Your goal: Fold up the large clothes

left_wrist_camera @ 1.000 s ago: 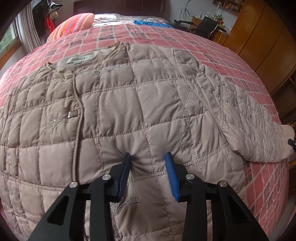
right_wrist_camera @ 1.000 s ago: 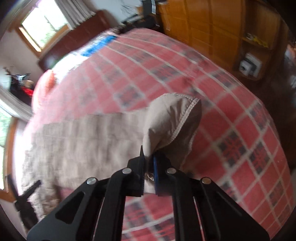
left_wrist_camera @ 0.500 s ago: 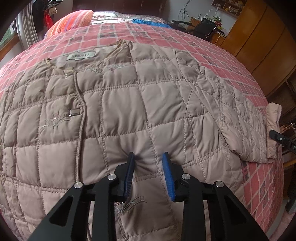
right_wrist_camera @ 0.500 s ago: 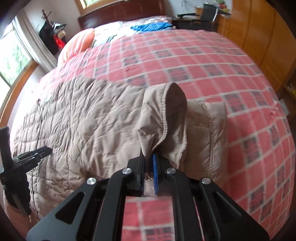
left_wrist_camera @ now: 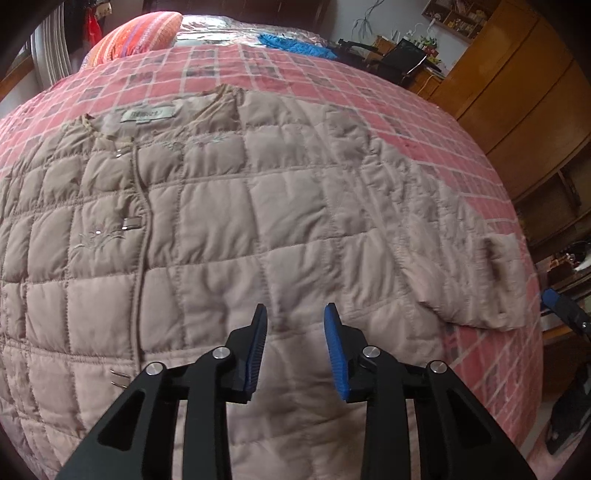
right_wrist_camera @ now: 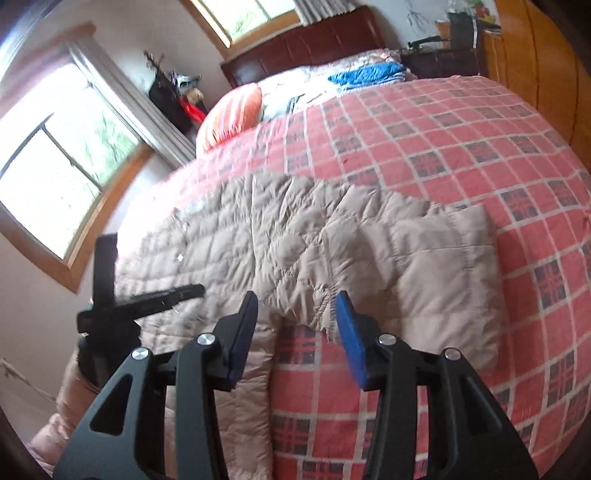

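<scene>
A beige quilted jacket (left_wrist_camera: 229,229) lies flat, front up, on a bed with a red checked cover (left_wrist_camera: 332,81). Its right sleeve (left_wrist_camera: 476,273) is folded back on itself near the bed's edge. My left gripper (left_wrist_camera: 294,314) hovers open over the jacket's lower front, nothing between its fingers. In the right wrist view the folded sleeve (right_wrist_camera: 424,258) lies on the cover, its cuff just ahead of my right gripper (right_wrist_camera: 297,299), which is open and holds nothing. The left gripper (right_wrist_camera: 147,299) shows there as a black shape over the jacket.
An orange striped pillow (left_wrist_camera: 136,33) and a blue cloth (left_wrist_camera: 295,44) lie at the head of the bed. Wooden wardrobes (left_wrist_camera: 517,92) stand along the right side. Windows (right_wrist_camera: 55,166) line the wall on the left. A dark headboard (right_wrist_camera: 314,48) closes the far end.
My right gripper carried the sleeve cuff inward, laid it folded on the bed and opened, letting it go. The left gripper stayed open over the jacket's lower front.
</scene>
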